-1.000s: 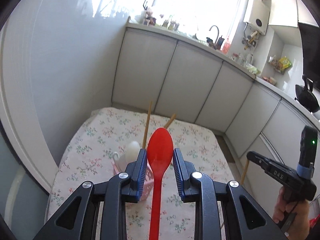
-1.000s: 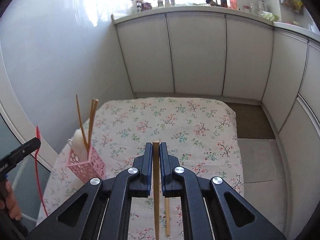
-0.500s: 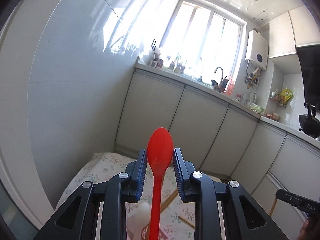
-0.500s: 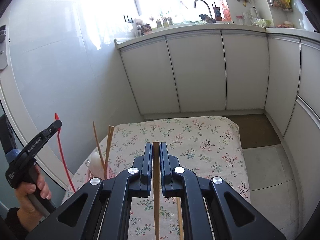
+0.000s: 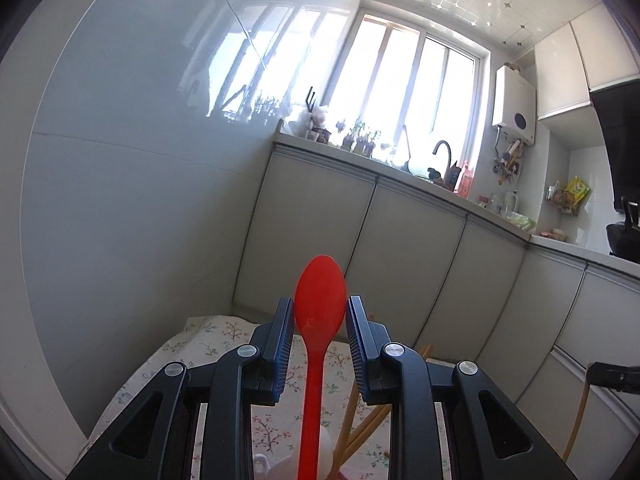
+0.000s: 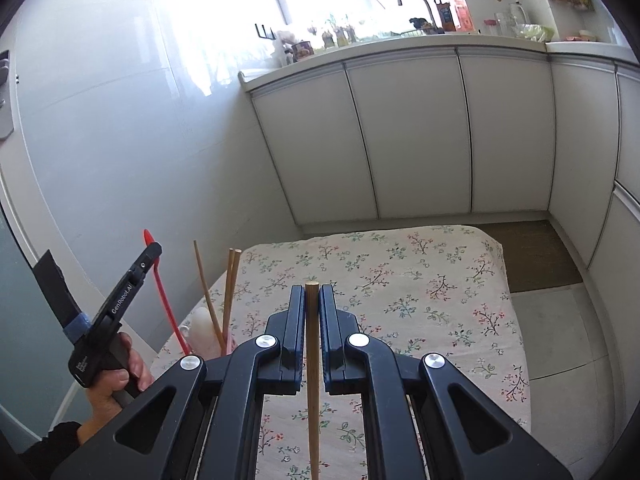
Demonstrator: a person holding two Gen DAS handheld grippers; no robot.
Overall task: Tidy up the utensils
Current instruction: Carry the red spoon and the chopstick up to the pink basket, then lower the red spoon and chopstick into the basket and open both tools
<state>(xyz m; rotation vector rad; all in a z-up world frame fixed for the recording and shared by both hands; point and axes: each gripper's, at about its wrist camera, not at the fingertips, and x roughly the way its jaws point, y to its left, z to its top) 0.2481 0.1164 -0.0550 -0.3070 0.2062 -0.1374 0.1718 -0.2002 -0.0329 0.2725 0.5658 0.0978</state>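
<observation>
While our left gripper (image 5: 320,316) holds the red spoon (image 5: 319,300) by its bowl, the jaws partly closed against the bowl's two edges, the handle hangs straight down toward six o'clock. Our right gripper (image 6: 313,304) is pinched nearly shut on a single wooden chopstick (image 6: 312,360), whose blunt end just clears the fingertips at twelve o'clock.

Moving outward, the right wrist view shows the left gripper (image 6: 120,304) at nine o'clock, in a hand (image 6: 116,384), with the spoon's handle (image 6: 166,300) reaching down to the pink holder (image 6: 230,346) at about eight o'clock. Three chopsticks (image 6: 228,292) and a pale utensil (image 6: 202,328) already stand in that holder, at the left edge of the floral tablecloth (image 6: 420,300).

By our reckoning the job is well along: several pieces are stowed, and two remain in our grip. Whether the spoon's tip is inside the holder yet we cannot tell.
</observation>
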